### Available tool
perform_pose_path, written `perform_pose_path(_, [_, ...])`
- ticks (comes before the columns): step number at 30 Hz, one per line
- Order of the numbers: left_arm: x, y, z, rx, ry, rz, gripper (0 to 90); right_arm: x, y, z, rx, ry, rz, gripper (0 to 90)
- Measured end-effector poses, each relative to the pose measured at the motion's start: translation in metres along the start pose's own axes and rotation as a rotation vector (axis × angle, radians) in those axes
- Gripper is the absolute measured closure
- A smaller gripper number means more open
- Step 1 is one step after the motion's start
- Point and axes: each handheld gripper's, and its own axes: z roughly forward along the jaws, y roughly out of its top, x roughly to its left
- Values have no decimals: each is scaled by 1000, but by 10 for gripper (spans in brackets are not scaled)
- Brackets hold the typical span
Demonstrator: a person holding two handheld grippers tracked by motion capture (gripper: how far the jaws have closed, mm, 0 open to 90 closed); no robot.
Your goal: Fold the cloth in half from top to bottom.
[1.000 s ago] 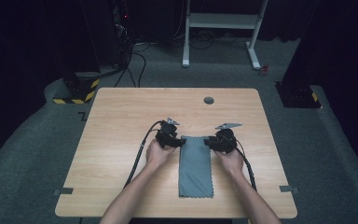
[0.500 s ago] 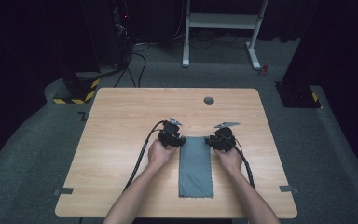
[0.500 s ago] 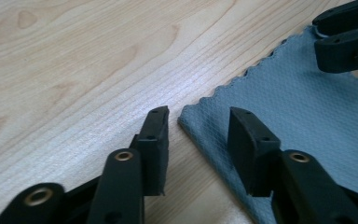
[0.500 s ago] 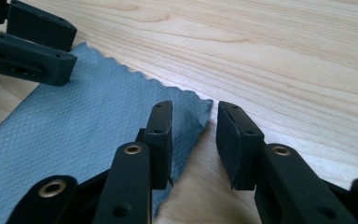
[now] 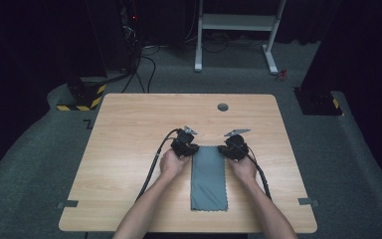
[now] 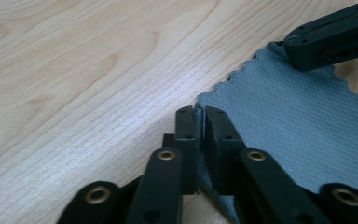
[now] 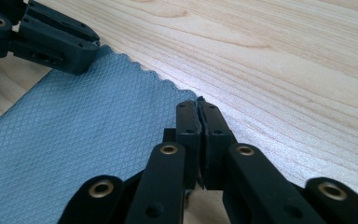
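Grippers pinch the grey cloth [image 5: 208, 177] at its two far corners: left gripper [image 6: 196, 122], right gripper [image 7: 198, 114], jaws having just closed on the fabric. Lifting both evenly should keep the fold square.

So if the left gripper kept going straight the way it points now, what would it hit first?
Probably nothing soon. The left gripper, shut on the near corner of the grey cloth, points across bare table. The right gripper sits off to the side of that line, though depth is hard to judge.

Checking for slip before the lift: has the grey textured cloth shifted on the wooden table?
No. The grey textured cloth lies where it did, just below the table's round dark hole.
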Motion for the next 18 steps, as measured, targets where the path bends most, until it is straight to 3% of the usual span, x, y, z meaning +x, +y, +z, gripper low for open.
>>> perform_pose_path(6, [7,-1,0,-8,-53,-41,886,-1,0,-1,-2,4,-1,897])
perform_pose_path(9, [6,-2,-1,-9,-41,-13,888,-1,0,-4,-18,12,-4,898])
perform_pose_path(18, [6,0,-12,-66,-50,-21,889,0,3,-14,-53,25,-18,900])
